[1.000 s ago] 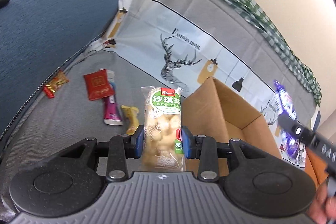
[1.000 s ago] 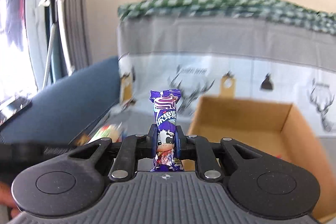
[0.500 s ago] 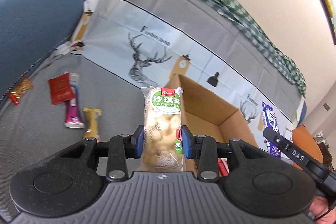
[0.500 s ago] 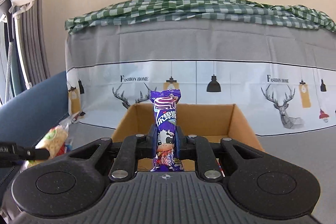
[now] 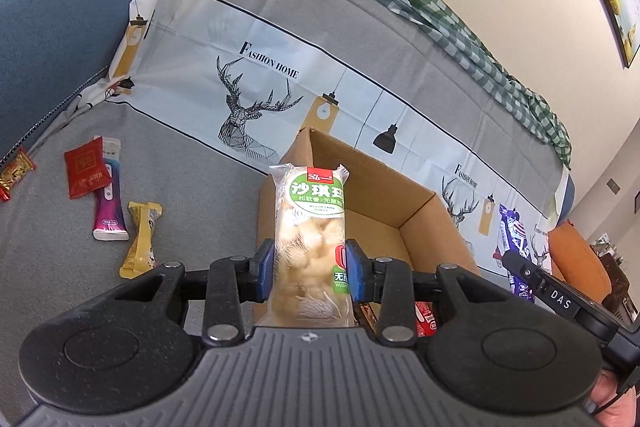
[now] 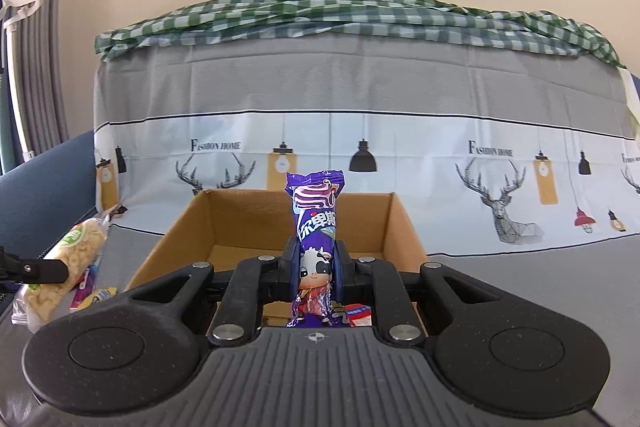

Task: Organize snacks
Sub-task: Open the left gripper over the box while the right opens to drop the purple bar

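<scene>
My left gripper [image 5: 310, 273] is shut on a clear pack of puffed snack with a green label [image 5: 310, 239], held upright over the near left corner of an open cardboard box [image 5: 384, 195]. My right gripper [image 6: 316, 267] is shut on a purple candy pack with a cow picture [image 6: 316, 227], held upright above the box's near edge [image 6: 400, 223]. The left-held pack shows at the left of the right wrist view [image 6: 68, 259]. The purple pack shows at the right of the left wrist view [image 5: 512, 243]. Red wrappers lie inside the box [image 5: 426, 319].
On the grey sofa seat left of the box lie a red packet [image 5: 86, 167], a pink and white sachet [image 5: 108, 211], a yellow wrapper [image 5: 142, 239] and a red and gold candy [image 5: 16, 173]. The deer-print cover [image 6: 360, 147] rises behind the box. A blue armrest [image 5: 52, 39] is at left.
Both grippers have moved closer to the box while holding their packs. The left view has swung right, so the loose snacks sit farther left.
</scene>
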The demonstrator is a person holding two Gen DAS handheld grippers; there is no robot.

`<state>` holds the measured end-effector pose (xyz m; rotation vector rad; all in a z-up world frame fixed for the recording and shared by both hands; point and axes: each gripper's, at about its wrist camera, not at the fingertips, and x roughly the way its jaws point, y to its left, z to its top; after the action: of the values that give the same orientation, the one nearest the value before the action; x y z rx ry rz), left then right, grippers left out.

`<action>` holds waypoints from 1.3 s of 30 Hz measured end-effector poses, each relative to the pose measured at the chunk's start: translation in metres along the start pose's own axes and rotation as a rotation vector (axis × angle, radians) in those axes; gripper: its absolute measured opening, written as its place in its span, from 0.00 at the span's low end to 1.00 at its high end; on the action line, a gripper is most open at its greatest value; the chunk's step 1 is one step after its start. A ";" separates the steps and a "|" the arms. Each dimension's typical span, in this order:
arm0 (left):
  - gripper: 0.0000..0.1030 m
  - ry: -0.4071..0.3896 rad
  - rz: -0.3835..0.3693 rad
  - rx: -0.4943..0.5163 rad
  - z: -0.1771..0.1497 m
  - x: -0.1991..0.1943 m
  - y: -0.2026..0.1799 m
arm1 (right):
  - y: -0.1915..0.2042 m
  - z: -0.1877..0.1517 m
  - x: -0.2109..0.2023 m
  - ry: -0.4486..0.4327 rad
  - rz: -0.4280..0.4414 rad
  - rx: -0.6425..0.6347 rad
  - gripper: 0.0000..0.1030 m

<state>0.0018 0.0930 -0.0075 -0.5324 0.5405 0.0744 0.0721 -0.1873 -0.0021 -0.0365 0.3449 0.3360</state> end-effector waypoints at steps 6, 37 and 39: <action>0.38 -0.039 0.032 0.048 0.002 -0.006 -0.008 | -0.007 -0.001 -0.002 -0.009 -0.013 0.010 0.16; 0.38 -0.074 -0.152 0.248 0.019 0.067 -0.096 | 0.000 0.002 0.020 0.036 -0.047 -0.027 0.16; 0.38 -0.072 -0.154 0.248 0.019 0.067 -0.096 | 0.000 0.002 0.020 0.036 -0.045 -0.030 0.17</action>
<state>0.0878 0.0147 0.0168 -0.3265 0.4293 -0.1188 0.0907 -0.1806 -0.0070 -0.0795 0.3743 0.2963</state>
